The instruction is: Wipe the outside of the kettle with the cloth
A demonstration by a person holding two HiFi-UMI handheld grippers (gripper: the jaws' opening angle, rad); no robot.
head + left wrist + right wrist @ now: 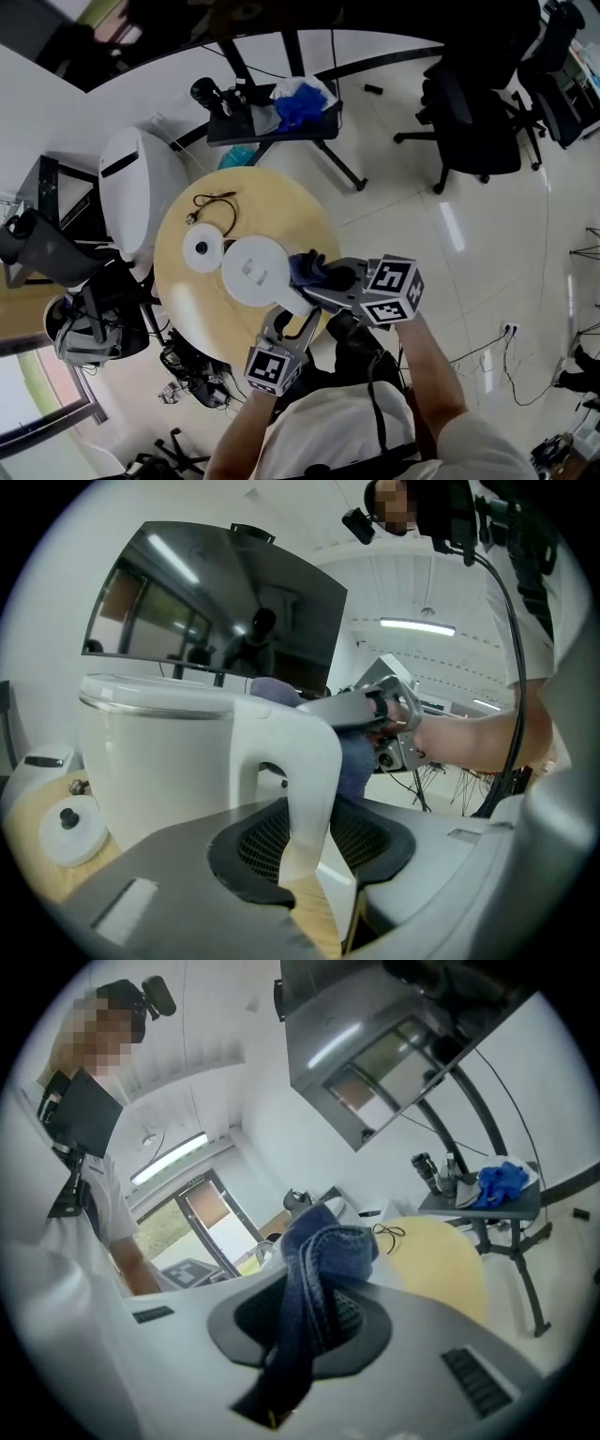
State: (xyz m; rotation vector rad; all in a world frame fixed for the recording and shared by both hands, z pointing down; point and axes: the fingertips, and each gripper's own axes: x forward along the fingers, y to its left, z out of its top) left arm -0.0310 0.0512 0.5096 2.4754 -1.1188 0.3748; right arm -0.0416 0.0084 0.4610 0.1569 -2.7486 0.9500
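White kettle sits on the round worktop, lid down, so no clue what's inside. The fingers of the left gripper are clamped on its handle. The right gripper pinches the blue cloth just beside the kettle.

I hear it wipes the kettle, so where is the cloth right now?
In the head view, the dark blue cloth is pinched in the right gripper, just right of the white kettle.
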